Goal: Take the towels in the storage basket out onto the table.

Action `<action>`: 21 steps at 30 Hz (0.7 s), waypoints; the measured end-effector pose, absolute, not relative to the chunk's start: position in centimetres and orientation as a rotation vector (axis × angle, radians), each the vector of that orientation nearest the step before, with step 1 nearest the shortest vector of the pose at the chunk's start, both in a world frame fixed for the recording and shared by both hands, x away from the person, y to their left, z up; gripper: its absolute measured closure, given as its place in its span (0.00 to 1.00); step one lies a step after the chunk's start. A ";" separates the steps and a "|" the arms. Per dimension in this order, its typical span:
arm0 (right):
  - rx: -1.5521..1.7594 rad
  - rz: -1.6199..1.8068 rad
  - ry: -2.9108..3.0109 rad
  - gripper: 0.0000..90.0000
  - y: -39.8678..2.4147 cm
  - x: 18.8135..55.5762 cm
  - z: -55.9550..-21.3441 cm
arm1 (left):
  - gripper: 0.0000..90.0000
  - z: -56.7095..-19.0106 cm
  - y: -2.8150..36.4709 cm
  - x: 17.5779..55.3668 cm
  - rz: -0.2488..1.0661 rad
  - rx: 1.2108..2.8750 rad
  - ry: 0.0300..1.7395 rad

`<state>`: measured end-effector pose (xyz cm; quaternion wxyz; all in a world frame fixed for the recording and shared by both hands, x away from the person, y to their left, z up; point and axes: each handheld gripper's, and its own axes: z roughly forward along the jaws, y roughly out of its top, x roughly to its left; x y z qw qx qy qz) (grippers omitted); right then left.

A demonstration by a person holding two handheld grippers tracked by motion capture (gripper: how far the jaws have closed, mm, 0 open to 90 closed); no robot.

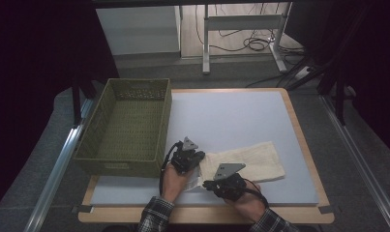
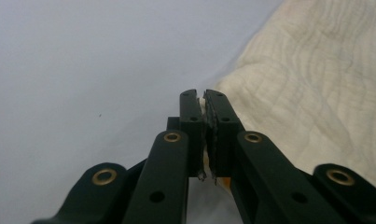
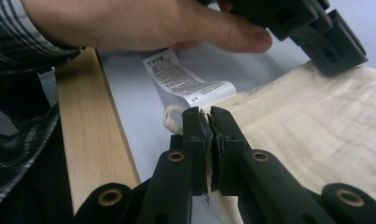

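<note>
A folded cream cloth [image 1: 250, 157] lies on the pale blue mat [image 1: 231, 116], toward the near edge. My left gripper [image 1: 195, 157] is shut on the cloth's left edge; in the left gripper view the jaws [image 2: 203, 93] pinch a sliver of cream fabric, and the rest of the cloth [image 2: 316, 84] spreads out to the right. My right gripper [image 1: 208, 183] is shut on the near left corner. In the right gripper view its jaws [image 3: 206, 112] clamp the cloth's [image 3: 316, 121] hem beside a white care label [image 3: 185, 79] and a small hanging loop [image 3: 169, 116].
A green woven basket [image 1: 115, 166] stands at the mat's left side, close to the left hand. The table's wooden border [image 1: 306, 145] frames the mat, and its near strip [image 3: 87, 130] runs just left of the right gripper. The person's left hand [image 3: 153, 23] is above the label.
</note>
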<state>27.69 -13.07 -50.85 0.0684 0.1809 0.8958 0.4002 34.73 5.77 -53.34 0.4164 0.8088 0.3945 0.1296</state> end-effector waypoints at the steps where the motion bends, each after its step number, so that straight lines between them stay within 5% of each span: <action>1: 0.544 1.213 2.695 0.95 -13.3 27.7 -50.7 | 0.96 -53.3 5.7 34.8 0.323 2.031 0.987; 21: 0.608 1.268 2.635 0.95 -16.1 28.2 -49.1 | 0.96 -51.4 4.9 35.5 0.315 2.005 0.943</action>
